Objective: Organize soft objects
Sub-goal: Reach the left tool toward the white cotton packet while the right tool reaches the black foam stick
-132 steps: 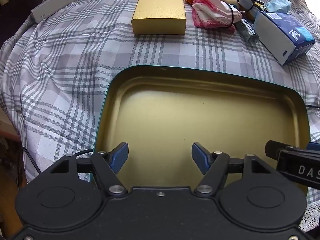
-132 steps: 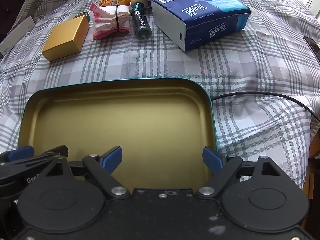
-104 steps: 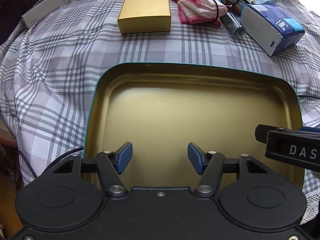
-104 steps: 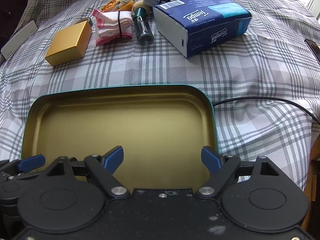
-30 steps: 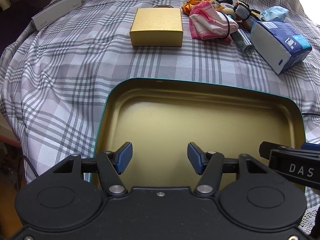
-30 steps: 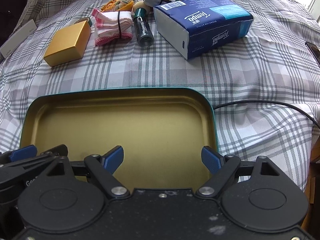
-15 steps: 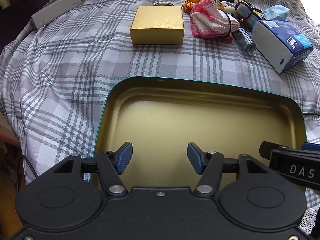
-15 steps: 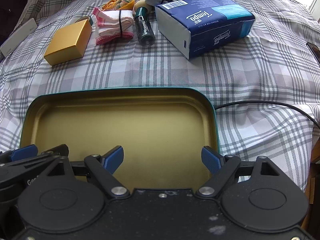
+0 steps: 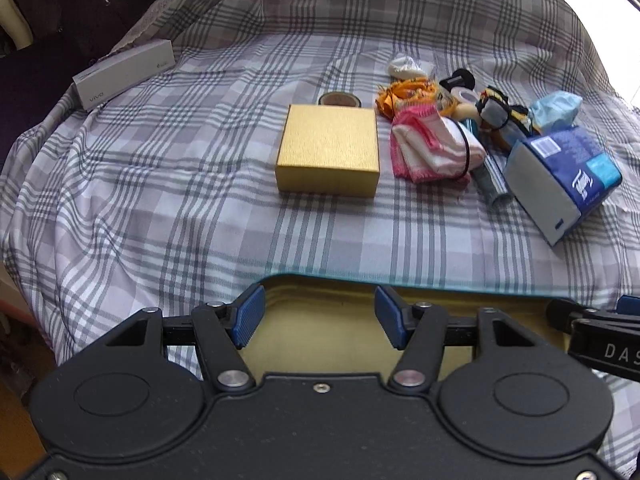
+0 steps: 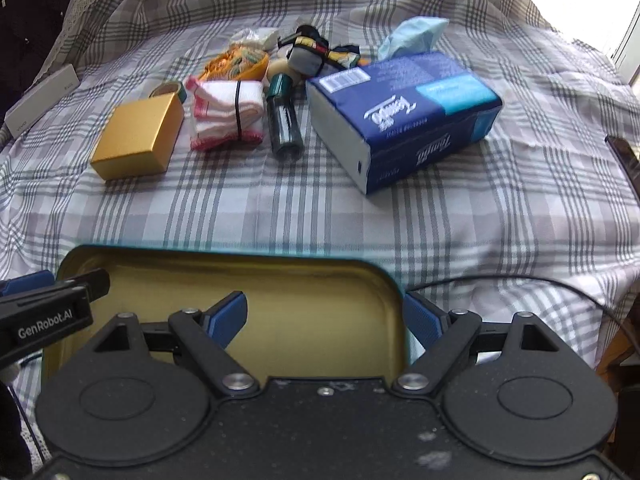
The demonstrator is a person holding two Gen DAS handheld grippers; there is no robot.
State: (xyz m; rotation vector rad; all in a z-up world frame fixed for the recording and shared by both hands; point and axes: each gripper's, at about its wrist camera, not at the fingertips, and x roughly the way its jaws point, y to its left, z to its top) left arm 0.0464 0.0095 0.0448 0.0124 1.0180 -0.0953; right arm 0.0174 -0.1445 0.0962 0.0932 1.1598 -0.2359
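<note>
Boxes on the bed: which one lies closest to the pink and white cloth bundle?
The gold box, right beside the cloth bundle. The blue tissue box lies beyond a bottle; the white box sits far off at the edge.

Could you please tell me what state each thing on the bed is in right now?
Tin tray: empty, lying flat.
Gold box: lid closed.
Pink and white cloth: folded, bound by a black band.
Tissue pack: opened, one blue tissue sticking out.
Dark bottle: lying on its side.
Left hand-held gripper: open, nothing between the jaws.
Right hand-held gripper: open, nothing between the jaws.
</note>
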